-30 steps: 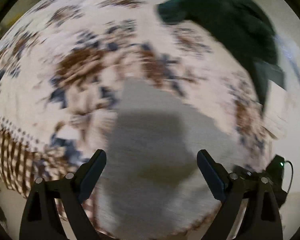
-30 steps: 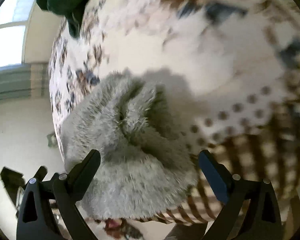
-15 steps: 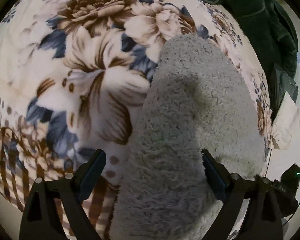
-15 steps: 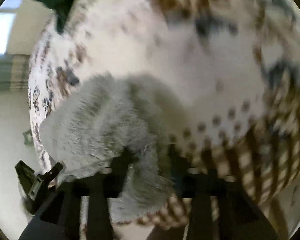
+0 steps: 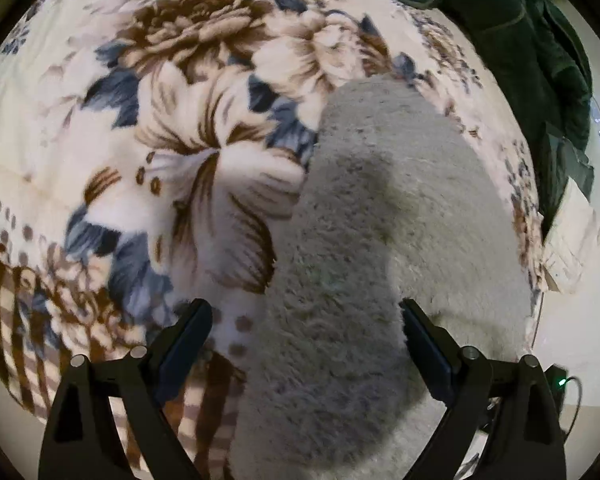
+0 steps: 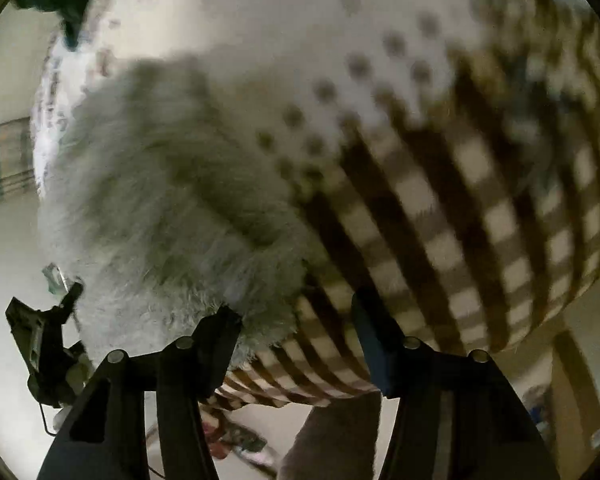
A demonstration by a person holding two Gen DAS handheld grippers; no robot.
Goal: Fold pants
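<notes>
The fluffy grey pants (image 5: 372, 264) lie folded on a floral blanket (image 5: 172, 128). My left gripper (image 5: 304, 340) is open and hovers over the near end of the pants, holding nothing. In the right wrist view the pants (image 6: 172, 208) lie at the left on the blanket's checked border (image 6: 460, 208). My right gripper (image 6: 296, 332) is open and empty at the pants' near right edge, its left finger touching the fleece. This view is blurred.
A dark green garment (image 5: 512, 40) lies at the blanket's far right, with a cream cloth (image 5: 572, 248) beside it. The bed edge and pale floor (image 6: 12, 280) show at the left in the right wrist view.
My right gripper shut on the pants' edge half a second ago, and has now let go and opened. My left gripper has steadied over the pants, staying open.
</notes>
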